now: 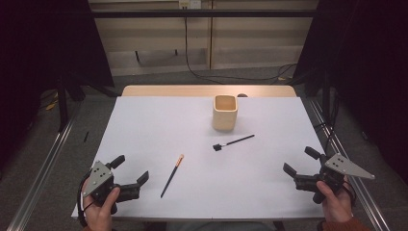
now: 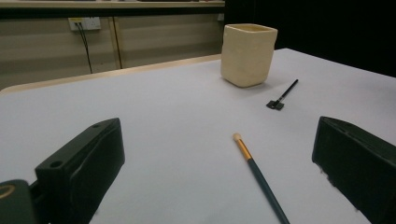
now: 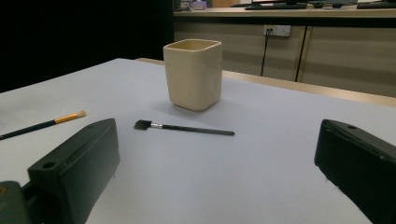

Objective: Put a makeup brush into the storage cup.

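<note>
Big white table (image 1: 144,144) with not much on it. Largest thing is the cream square-ish cup (image 1: 224,112), standing upright toward the far middle. It looks like ceramic or thick plastic, so probably stiff and a bit heavy, and I'd guess it tips if bumped at the rim.

Next down are the two grippers. The left gripper (image 1: 131,174) hovers at the near left corner with its jaws spread wide and nothing between them. The right gripper (image 1: 301,166) is the same story at the near right edge: spread, holding nothing.

Then the long makeup brush (image 1: 172,175), dark handle, gold ferrule, pale tip, lying flat just ahead of the left gripper. It should be light and rigid, but thin and round, so it could roll or slip. I'd pinch mid-handle, not the bristles.

Smallest is the little black flat-head brush (image 1: 233,142), lying near the cup's base, closer to the right gripper. Same deal: featherweight, hard to get under; grab the stick part.

No brand or readable writing on anything, as far as I can tell.
</note>
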`<move>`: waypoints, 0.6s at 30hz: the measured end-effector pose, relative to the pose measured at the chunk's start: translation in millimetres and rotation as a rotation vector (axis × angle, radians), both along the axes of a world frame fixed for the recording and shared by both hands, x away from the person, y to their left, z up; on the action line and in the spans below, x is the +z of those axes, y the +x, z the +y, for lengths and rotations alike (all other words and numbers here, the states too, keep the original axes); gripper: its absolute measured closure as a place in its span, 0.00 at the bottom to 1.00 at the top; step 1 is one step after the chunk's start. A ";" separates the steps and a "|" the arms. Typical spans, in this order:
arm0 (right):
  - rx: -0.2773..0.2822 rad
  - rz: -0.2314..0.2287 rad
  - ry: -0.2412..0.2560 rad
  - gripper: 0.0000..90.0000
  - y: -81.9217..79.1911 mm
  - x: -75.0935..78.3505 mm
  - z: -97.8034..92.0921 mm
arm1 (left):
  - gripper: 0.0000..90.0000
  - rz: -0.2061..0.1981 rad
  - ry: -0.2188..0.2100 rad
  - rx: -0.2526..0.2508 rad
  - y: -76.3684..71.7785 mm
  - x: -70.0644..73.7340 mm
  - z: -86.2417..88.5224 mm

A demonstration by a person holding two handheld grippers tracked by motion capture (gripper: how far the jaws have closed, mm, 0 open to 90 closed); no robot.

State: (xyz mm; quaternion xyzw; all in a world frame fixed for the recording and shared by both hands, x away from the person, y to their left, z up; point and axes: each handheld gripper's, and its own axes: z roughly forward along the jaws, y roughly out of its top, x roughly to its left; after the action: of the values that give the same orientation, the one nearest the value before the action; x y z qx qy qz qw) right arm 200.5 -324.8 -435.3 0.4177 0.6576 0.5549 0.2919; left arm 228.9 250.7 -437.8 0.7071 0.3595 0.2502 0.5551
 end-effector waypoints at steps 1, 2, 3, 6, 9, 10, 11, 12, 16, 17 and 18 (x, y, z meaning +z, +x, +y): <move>0.007 0.002 0.008 0.00 0.3 -0.2 0.3 | 0.03 0.001 0.001 0.000 0.3 -0.2 0.2; 0.012 0.006 0.014 0.00 0.7 -0.4 0.6 | 0.03 0.002 0.002 -0.001 0.5 -0.2 0.7; 0.016 0.011 0.017 0.00 1.0 -1.0 1.0 | 0.03 0.002 -0.003 0.000 0.4 -0.2 0.5; 0.022 0.023 0.019 0.00 1.3 -2.5 0.8 | 0.03 0.000 -0.002 0.003 0.2 0.0 0.2; 0.022 0.019 0.019 0.00 0.4 -2.0 0.0 | 0.03 0.001 -0.001 0.002 0.6 0.3 -1.0; 0.014 0.010 0.020 0.00 -1.3 -1.0 -1.1 | 0.03 0.000 0.003 -0.006 1.1 0.5 -1.7; 0.014 0.010 0.020 0.00 -1.3 -1.0 -1.1 | 0.03 0.001 0.005 -0.009 1.1 0.7 -2.2; 0.014 0.008 0.021 0.00 -1.5 -0.7 -1.5 | 0.03 -0.001 0.001 -0.014 0.8 0.9 -3.0; 0.007 0.012 0.029 0.00 -1.3 -0.7 -2.3 | 0.02 -0.016 0.022 -0.006 -2.1 2.0 -5.7; 0.007 0.020 0.044 0.00 -1.1 -0.9 -2.1 | 0.02 -0.016 0.025 -0.009 -2.2 2.3 -6.0; 0.008 0.020 0.045 0.00 -1.0 -1.0 -2.0 | 0.02 -0.014 0.016 -0.013 -2.3 2.6 -6.3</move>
State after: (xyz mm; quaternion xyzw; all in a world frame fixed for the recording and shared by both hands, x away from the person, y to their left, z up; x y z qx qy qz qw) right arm 199.5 -326.8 -436.3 0.4271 0.6495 0.5664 0.2739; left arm 226.7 244.4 -435.2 0.7122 0.3488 0.2547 0.5534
